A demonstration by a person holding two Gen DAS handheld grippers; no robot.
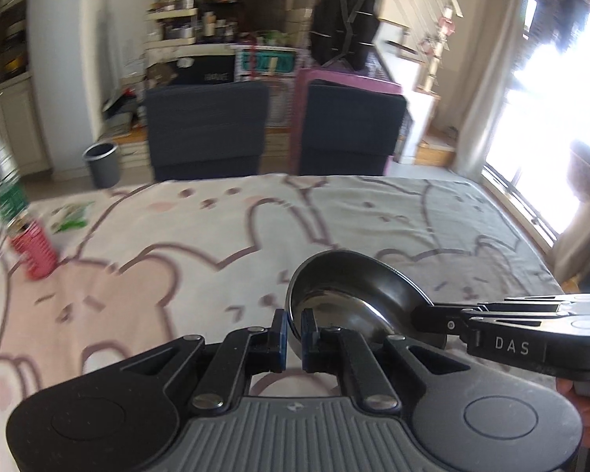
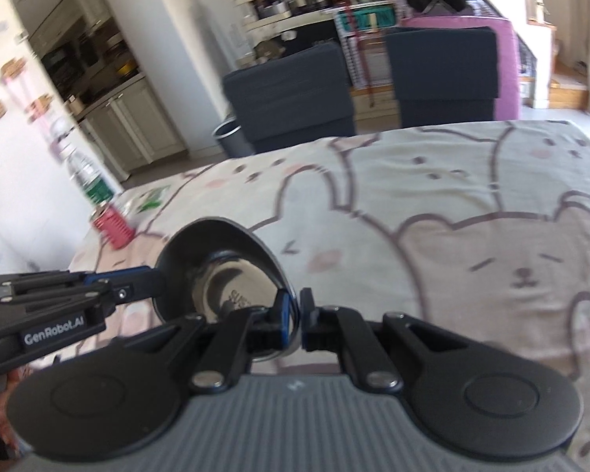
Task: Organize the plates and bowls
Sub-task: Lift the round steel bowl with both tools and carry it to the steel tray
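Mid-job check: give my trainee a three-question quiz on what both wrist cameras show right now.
1. True or false: the left gripper and right gripper both grip one metal bowl.
2. Which stands at the table's far left? A) red can B) blue mug C) white plate
3. Fill in: behind the table stand two dark ____.

Key: 1 true; 2 A; 3 chairs

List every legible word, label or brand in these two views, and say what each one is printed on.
"DAS": on the black right gripper, seen from the left wrist.
"GenRobot.AI": on the black left gripper, seen from the right wrist.
"SUS", cut off: stamped inside the shiny steel bowl.
Green bottle label: too blurred.
Red ribbed can: no readable text.
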